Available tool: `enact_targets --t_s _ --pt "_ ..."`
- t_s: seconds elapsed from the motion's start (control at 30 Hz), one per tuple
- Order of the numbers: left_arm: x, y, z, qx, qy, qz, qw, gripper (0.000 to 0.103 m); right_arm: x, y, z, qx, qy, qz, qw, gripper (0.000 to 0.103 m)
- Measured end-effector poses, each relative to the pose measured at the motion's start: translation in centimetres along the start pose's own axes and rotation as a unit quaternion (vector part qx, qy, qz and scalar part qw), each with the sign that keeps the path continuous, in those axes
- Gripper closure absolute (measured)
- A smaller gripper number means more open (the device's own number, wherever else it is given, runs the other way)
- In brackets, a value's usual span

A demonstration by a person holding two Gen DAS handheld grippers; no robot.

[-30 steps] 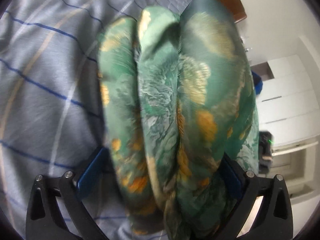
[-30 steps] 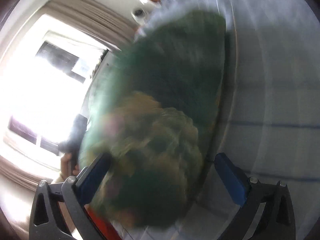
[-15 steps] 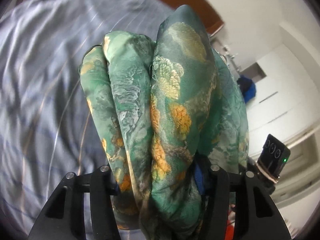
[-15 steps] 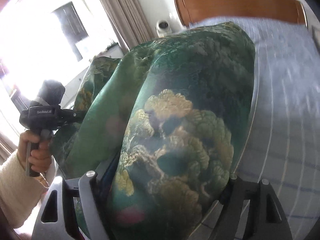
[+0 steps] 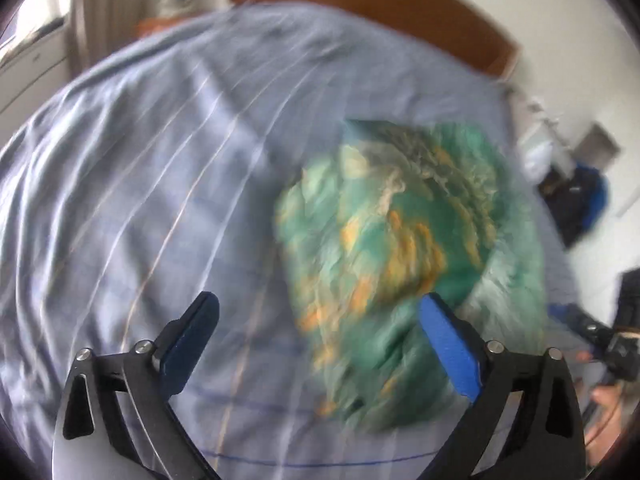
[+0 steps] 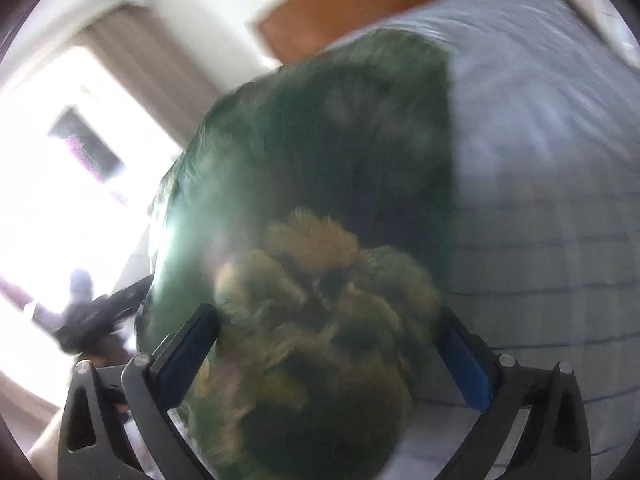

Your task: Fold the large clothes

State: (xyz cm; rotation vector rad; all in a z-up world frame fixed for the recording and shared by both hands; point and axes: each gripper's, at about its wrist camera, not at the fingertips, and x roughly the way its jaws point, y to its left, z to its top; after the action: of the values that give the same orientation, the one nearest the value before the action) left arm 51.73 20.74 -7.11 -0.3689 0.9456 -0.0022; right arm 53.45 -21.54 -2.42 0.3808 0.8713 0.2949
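A green garment with orange and gold flower print [image 5: 404, 248] lies bunched on the blue striped bed sheet [image 5: 140, 184], blurred by motion. My left gripper [image 5: 320, 344] is open and empty above the sheet, with the garment between and beyond its fingers toward the right finger [image 5: 448, 344]. In the right wrist view the same garment [image 6: 320, 240] fills the middle and lies between the spread fingers of my right gripper [image 6: 332, 356], which is open; the cloth hides the gap.
A wooden headboard [image 5: 380, 8] and white wall lie behind the bed. A curtain and bright window [image 6: 80, 140] are at the left. Dark and blue items [image 5: 580, 204] sit by the bed's right side. The other handheld gripper [image 6: 100, 316] shows at lower left.
Both grippers have opened and let go of the garment. It has dropped from the left gripper onto the sheet. Both views are moving and blurred.
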Motion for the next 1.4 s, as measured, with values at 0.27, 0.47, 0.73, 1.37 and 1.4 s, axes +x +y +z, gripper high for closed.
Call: enact_targets --t_s 0.27,0.47,0.73,1.37,1.4 --pt "-10.0 -4.0 -6.5 0.106 -0.095 0.043 0.9889 0.002 -7.6 2.5 -5.9 -0.126 -0.086 -0.105 0.983 0.000" --pt "-18.8 -10.4 -11.5 0.168 -0.194 0.139 0.9564 0.000 -17.5 6.0 -8.2 -0.189 -0.207 -0.136 0.950 0.000" --pt "-23.8 -13.7 -19.2 0.149 -0.224 0.163 0.9492 0.000 -23.0 9.2 -12.9 -0.180 -0.202 -0.110 0.956 0.000" --pt "-29.5 -14.5 -28.8 0.128 -0.147 0.139 0.9710 0.000 -26.1 13.7 -24.8 -0.136 -0.090 -0.184 0.969 0.000" --pt "-29.7 -14.5 -29.2 0.127 -0.140 0.139 0.9720 0.000 -26.3 13.9 -25.2 -0.138 -0.087 -0.186 0.969 0.000"
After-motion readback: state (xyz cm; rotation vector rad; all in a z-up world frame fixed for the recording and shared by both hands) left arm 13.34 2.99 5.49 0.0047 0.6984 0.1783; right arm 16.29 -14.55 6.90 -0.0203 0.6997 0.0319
